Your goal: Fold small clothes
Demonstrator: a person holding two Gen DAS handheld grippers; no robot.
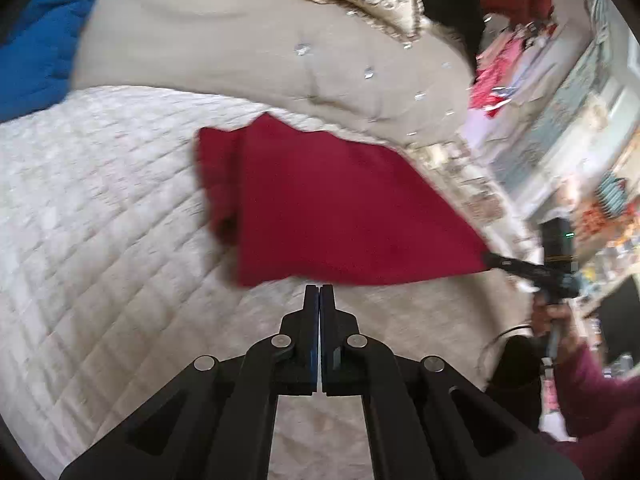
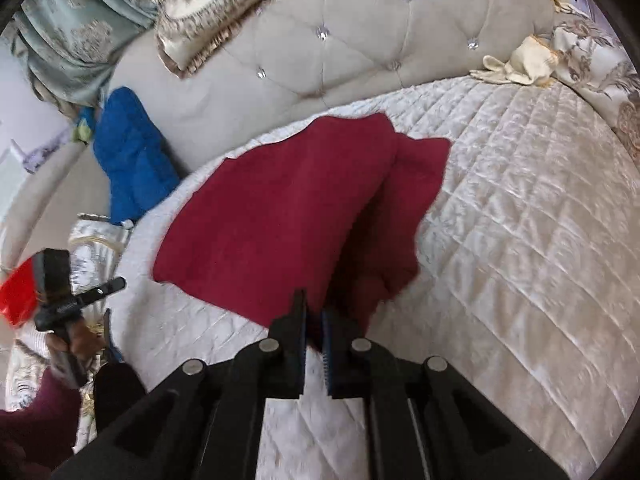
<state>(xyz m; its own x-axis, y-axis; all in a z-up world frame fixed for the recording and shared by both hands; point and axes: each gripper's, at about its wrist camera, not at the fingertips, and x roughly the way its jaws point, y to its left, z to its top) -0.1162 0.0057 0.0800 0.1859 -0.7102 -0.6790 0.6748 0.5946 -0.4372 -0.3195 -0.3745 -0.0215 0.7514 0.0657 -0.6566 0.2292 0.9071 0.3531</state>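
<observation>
The red cloth (image 1: pixel 336 208) lies on the bed (image 1: pixel 100 220), stretching away from the right claw (image 2: pixel 314 312), which pinches its near corner; the left claw (image 1: pixel 319 296) is closed, empty, just short of the near edge.

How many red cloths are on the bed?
1. The dark red fabric cloth lies on the white quilted bedcover, near the grey tufted headboard; the right claw pinches its near corner. Others may be hidden.
</observation>
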